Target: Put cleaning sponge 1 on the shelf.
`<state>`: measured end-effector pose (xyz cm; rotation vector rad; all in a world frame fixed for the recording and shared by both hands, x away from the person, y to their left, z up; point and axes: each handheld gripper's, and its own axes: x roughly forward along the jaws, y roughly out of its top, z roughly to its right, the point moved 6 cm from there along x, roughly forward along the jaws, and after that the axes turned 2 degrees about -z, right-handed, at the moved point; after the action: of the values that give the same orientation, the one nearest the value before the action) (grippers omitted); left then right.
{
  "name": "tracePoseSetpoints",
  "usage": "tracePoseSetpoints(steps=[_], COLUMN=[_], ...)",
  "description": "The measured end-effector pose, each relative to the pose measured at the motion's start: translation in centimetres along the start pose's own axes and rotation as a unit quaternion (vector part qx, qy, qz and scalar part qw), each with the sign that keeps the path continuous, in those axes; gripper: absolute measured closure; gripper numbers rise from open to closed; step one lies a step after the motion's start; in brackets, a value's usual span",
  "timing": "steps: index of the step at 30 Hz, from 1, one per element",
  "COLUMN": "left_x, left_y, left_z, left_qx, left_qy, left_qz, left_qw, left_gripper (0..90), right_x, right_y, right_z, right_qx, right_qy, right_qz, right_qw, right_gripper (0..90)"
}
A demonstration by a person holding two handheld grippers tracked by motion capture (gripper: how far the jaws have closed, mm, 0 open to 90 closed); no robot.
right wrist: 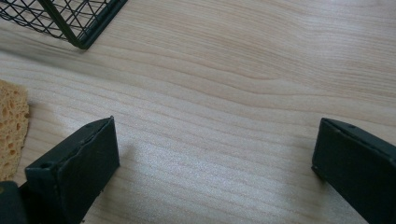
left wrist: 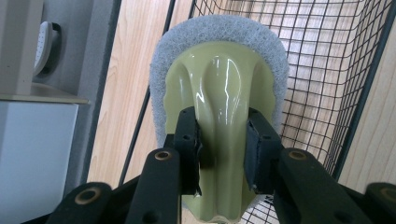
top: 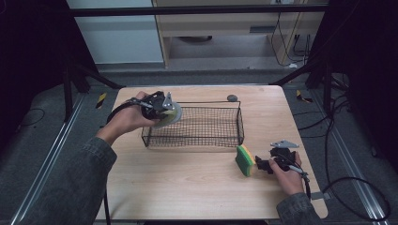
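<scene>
High view: we log the left tongs (top: pixel 165 111) left of centre, holding a scrubber pad (top: pixel 171 115) at the wire basket's (top: pixel 220 137) left end; the right tongs (top: pixel 262 164) lower right, beside a green-yellow sponge (top: pixel 245 160) on the worktop (top: pixel 187 187).
Left gripper view: we see the tongs (left wrist: pixel 223 140) clamped on the scrubber pad's (left wrist: pixel 219 84) pale handle, mid-frame.
Right gripper view: we note the tongs (right wrist: pixel 215 163) wide, nothing between; the sponge (right wrist: pixel 11 126) at the left edge.

Table (top: pixel 197 183) evenly lit from above; surroundings left and right lost in darkness. High view soft, slightly grainy. A bright glare streak is seen on the glossy scrubber handle (left wrist: pixel 219 116). Faint, diffuse shadows are cast beneath the basket (top: pixel 195 125).
</scene>
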<state>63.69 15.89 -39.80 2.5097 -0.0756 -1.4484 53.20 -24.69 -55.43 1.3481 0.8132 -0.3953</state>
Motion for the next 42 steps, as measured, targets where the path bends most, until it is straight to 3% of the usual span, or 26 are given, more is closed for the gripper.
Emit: tracePoseSetpoints(steps=[21,42], left_x=[1.6,2.8], left_y=[-0.9,-2.0], left_z=[0.6,0.8], left_qx=[0.006,-0.005], left_qy=[-0.011,-0.022], left_qz=[-0.02,-0.026], left_qw=[0.9997,0.9994], left_gripper=[69.4,69.3], right_x=[0.0,0.0], right_y=[0.0,0.0], right_z=[0.0,0.0], right_qx=[0.001,0.0], right_qy=[0.0,0.0], right_qz=[0.0,0.0], right_qw=[1.0,1.0], right_gripper=[0.9,0.8])
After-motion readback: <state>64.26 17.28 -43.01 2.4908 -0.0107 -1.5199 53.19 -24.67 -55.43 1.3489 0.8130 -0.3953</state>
